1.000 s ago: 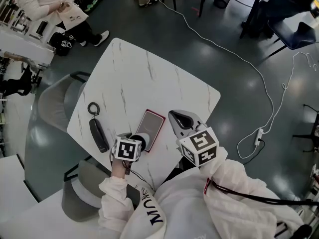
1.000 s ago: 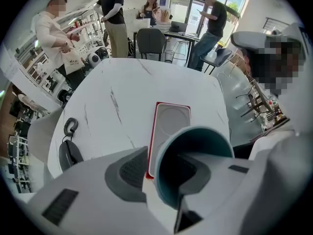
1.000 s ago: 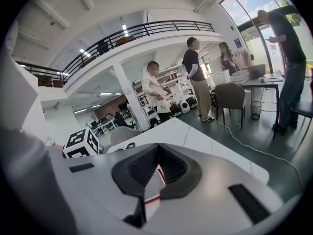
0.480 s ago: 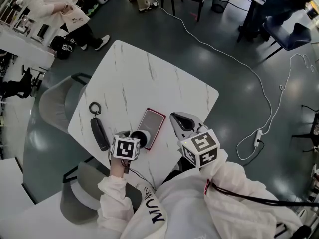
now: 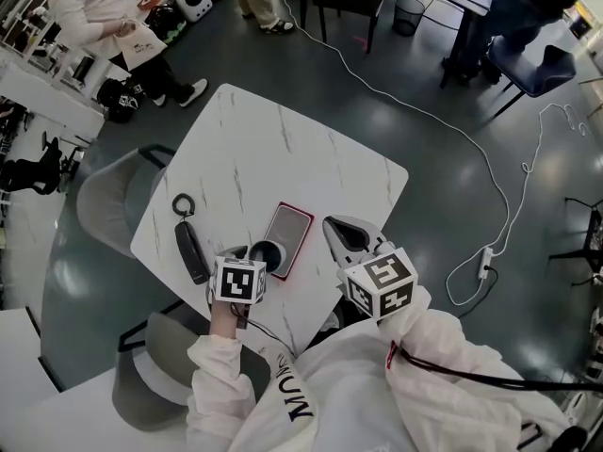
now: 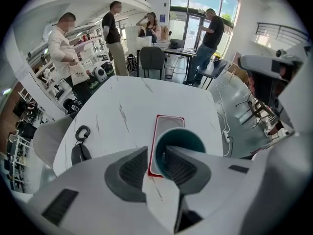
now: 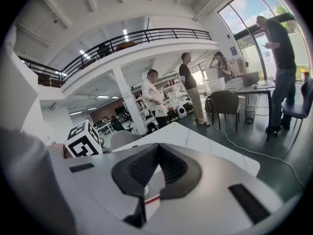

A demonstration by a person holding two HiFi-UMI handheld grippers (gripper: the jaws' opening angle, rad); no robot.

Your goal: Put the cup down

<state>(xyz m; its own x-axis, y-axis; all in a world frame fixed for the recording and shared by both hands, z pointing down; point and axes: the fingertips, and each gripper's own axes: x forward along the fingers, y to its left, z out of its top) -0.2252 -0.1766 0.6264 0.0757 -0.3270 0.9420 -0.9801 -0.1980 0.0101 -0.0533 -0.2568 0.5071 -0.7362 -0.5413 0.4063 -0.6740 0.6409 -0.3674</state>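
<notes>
Between the jaws of my left gripper is the wall of the teal cup. One jaw sits inside its mouth and the other outside, both clamped on it. Just past the jaw tips, under the cup, a red-rimmed tray lies on the white bench. I cannot tell whether the cup touches it. My right gripper has its jaws pressed together.

Both white-sleeved arms reach forward side by side, the left gripper pinching the wall of the cup, the right gripper closed, jaws touching, empty
</notes>
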